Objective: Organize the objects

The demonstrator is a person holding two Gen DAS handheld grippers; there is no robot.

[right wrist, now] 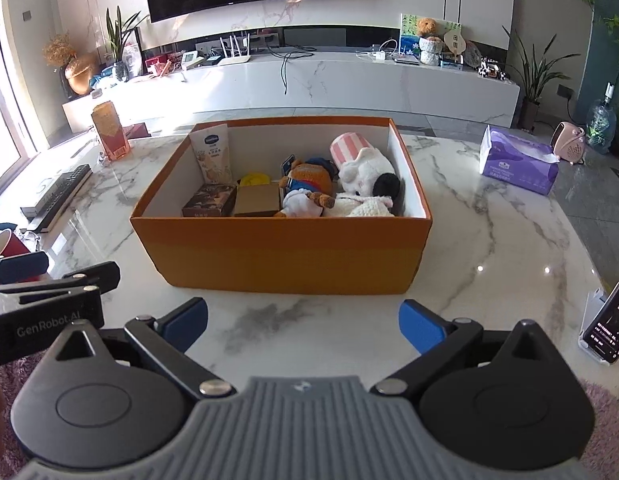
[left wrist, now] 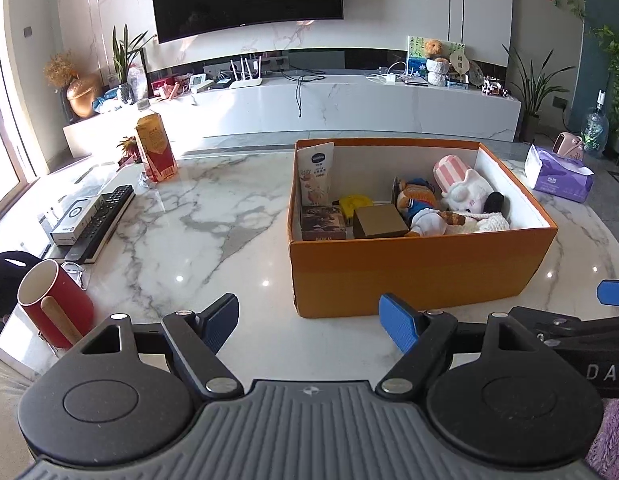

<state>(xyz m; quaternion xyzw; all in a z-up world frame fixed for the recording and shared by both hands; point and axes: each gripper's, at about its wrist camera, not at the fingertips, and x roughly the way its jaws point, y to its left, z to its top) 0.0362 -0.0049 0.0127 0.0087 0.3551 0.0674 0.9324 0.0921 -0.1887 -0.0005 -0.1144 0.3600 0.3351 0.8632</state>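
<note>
In the left wrist view we see our left gripper (left wrist: pixel 309 326) at the bottom of the frame, its blue-padded jaws spread wide with nothing between them, over the white grey-veined marble table (left wrist: pixel 213 216). Right of centre stands the open orange cardboard box (left wrist: pixel 421 268) with a white lining. Inside it, from left to right, are a cream squeeze tube (left wrist: pixel 318 174) standing in the far left corner, a dark brown printed carton (left wrist: pixel 323 222), a plain tan cardboard box (left wrist: pixel 379 222), an orange plush toy in blue and white clothes (left wrist: pixel 423 206), and a white plush toy with a pink striped hat (left wrist: pixel 469 194). A red cylindrical mug (left wrist: pixel 55 302) sits at the lower left.

In the right wrist view our right gripper (right wrist: pixel 303 326) is likewise wide open and empty. The orange box fills the centre, and a purple tissue pack (right wrist: pixel 517 166) lies at the right.
</note>
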